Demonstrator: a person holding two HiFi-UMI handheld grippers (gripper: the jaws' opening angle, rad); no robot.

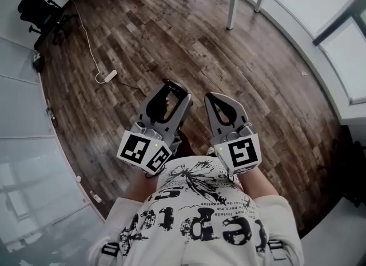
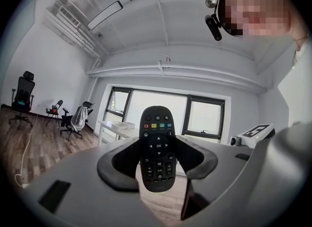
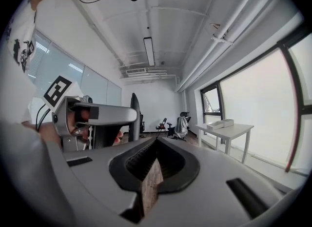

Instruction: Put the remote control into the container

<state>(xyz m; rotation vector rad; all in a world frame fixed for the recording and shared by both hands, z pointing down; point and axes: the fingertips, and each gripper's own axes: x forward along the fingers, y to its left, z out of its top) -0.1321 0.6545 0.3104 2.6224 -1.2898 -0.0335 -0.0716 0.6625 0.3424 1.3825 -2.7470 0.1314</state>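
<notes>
Left gripper (image 1: pixel 170 92): fingers (image 2: pixel 117 165) part-open, clamping the remote control (image 2: pixel 157 145) by its sides, long axis upright across them. Right gripper (image 1: pixel 222 102): fingers together, empty. Container: in no view.

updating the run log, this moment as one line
left tool: shut on remote control | right tool: shut, empty | both above wooden floor

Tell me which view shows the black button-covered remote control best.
The left gripper view: the black plastic remote control faces the camera, buttons visible, clamped in the tongs of the left gripper. The head view shows only a dark sliver of it between those tongs; the right gripper view shows just its thin edge.
</notes>
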